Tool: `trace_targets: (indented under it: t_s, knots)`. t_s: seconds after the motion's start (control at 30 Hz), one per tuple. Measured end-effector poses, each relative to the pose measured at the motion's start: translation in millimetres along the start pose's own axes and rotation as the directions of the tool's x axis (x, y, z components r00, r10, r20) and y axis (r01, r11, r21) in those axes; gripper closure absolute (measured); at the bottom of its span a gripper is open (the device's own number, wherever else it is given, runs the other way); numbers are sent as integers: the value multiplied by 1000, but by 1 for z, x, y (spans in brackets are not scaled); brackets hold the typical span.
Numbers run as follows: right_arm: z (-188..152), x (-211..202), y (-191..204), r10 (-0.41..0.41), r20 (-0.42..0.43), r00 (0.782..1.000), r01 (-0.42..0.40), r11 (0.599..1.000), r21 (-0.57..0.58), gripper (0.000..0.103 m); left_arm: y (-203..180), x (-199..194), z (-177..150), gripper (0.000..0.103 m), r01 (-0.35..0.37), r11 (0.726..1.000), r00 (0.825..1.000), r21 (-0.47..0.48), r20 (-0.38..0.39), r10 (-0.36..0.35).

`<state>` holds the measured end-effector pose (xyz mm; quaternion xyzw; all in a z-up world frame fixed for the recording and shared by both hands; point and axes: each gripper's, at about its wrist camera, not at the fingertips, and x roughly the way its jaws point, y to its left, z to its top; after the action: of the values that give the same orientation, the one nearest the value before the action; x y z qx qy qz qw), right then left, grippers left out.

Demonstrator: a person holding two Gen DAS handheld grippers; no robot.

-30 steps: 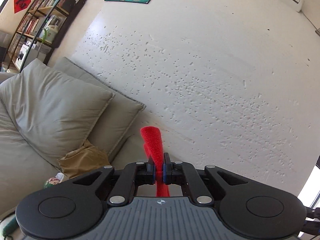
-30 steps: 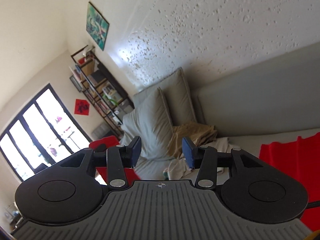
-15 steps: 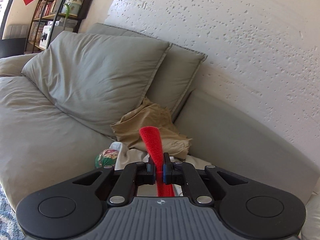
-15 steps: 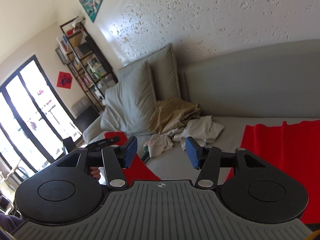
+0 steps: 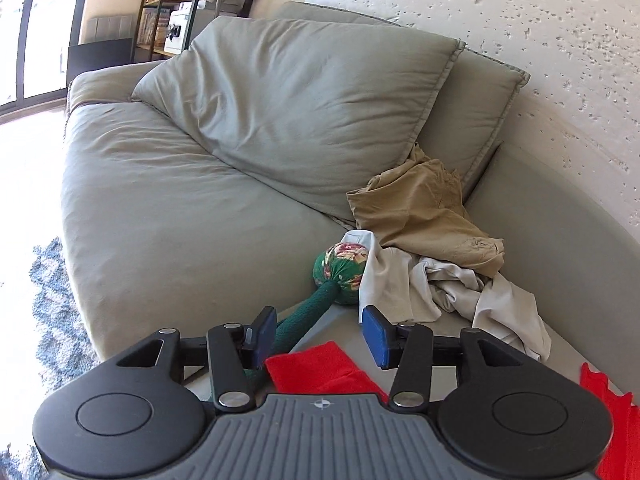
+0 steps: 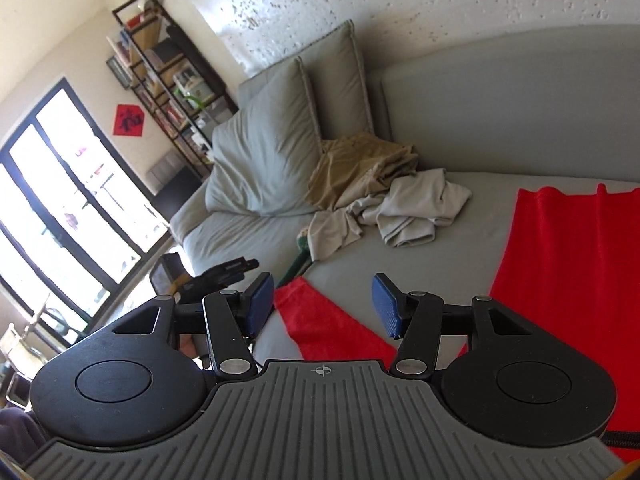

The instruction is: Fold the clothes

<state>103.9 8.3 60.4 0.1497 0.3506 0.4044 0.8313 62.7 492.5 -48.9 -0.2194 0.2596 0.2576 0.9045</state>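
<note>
Left wrist view: left gripper (image 5: 320,334) low over the sofa (image 5: 168,216), jaws opening, blue pads apart, touching nothing; red cloth (image 5: 316,372) lying on the seat just below and between them, free of both pads. Just beyond: green mallet (image 5: 340,270) with a flowered head, its handle running back under the left pad; white garment (image 5: 440,292) crumpled beside the head, tan garment (image 5: 420,212) heaped behind it against the cushions (image 5: 304,108). Bookshelf (image 5: 180,4) far left, by the window. Right wrist view: right gripper (image 6: 323,304) above the seat, jaws spread wide, empty. Below them a narrow end of red cloth (image 6: 320,320) stretched toward the left gripper (image 6: 224,272), seen dark at the seat's edge; a broad red panel (image 6: 568,264) spread flat on the right, reaching the backrest. White and tan garments piled in the corner beyond, well apart from both grippers.
</note>
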Motion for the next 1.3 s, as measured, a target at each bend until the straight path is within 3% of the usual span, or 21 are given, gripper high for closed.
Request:
trace_targets:
  t_s: [0.1, 0.2, 0.27, 0.37, 0.43, 0.5, 0.63, 0.73, 0.77, 0.8, 0.83, 0.87, 1.0, 1.03, 1.1, 1.2, 1.3]
  knots:
    - [-5, -25, 4, -4, 23, 1000, 4, 1000, 7, 46, -8, -32, -11, 57, 56, 998, 996, -7, -70, -56]
    - [-14, -64, 6, -32, 61, 998, 31, 999, 8, 43, -42, -73, -39, 54, 174, 983, 976, 62, -145, -164]
    - [-21, -93, 7, -58, 86, 995, 57, 998, 12, 41, -68, -102, -65, 52, 249, 961, 953, 119, -209, -221]
    - [-36, -136, 3, -101, 117, 988, 98, 995, 37, 40, -108, -140, -117, 51, 345, 922, 903, 174, -329, -276]
    - [-51, -159, -6, -137, 124, 983, 130, 989, 65, 29, -126, -157, -149, 51, 381, 908, 872, 174, -395, -290]
    - [-70, -174, -21, -184, 105, 977, 173, 979, 105, 26, -145, -172, -183, 52, 396, 903, 855, 168, -428, -295]
    - [-118, -183, -63, -281, 28, 959, 268, 936, 228, 26, -183, -184, -227, 54, 391, 905, 849, 170, -447, -283]
    - [-156, -183, -105, -371, -32, 928, 356, 861, 363, 30, -210, -180, -252, 57, 365, 898, 858, 246, -463, -222]
    - [-168, -181, -121, -394, -61, 917, 384, 832, 401, 35, -216, -178, -258, 70, 367, 890, 860, 272, -463, -213]
    - [-179, -178, -133, -405, -90, 910, 403, 814, 418, 58, -223, -176, -264, 87, 368, 881, 863, 297, -463, -205]
    - [-189, -174, -144, -414, -120, 902, 423, 799, 428, 88, -227, -174, -267, 92, 371, 875, 866, 310, -456, -206]
    - [-200, -169, -153, -421, -152, 894, 443, 788, 426, 96, -231, -173, -271, 92, 374, 869, 869, 324, -449, -207]
    - [-228, -147, -172, -466, -229, 855, 519, 767, 376, 96, -248, -166, -278, 92, 318, 843, 922, 434, -351, -167]
    - [-230, -141, -172, -485, -236, 842, 540, 765, 351, 93, -249, -162, -280, 92, 304, 843, 925, 443, -348, -150]
    - [-227, -126, -173, -540, -255, 802, 597, 748, 291, 90, -248, -152, -285, 92, 289, 849, 915, 442, -388, -110]
    - [-223, -104, -166, -631, -264, 730, 677, 721, 148, 69, -247, -138, -293, 92, 269, 856, 894, 442, -446, -50]
    - [-227, -84, -153, -686, -270, 675, 709, 705, -18, 64, -244, -140, -294, 92, 274, 849, 873, 451, -486, -23]
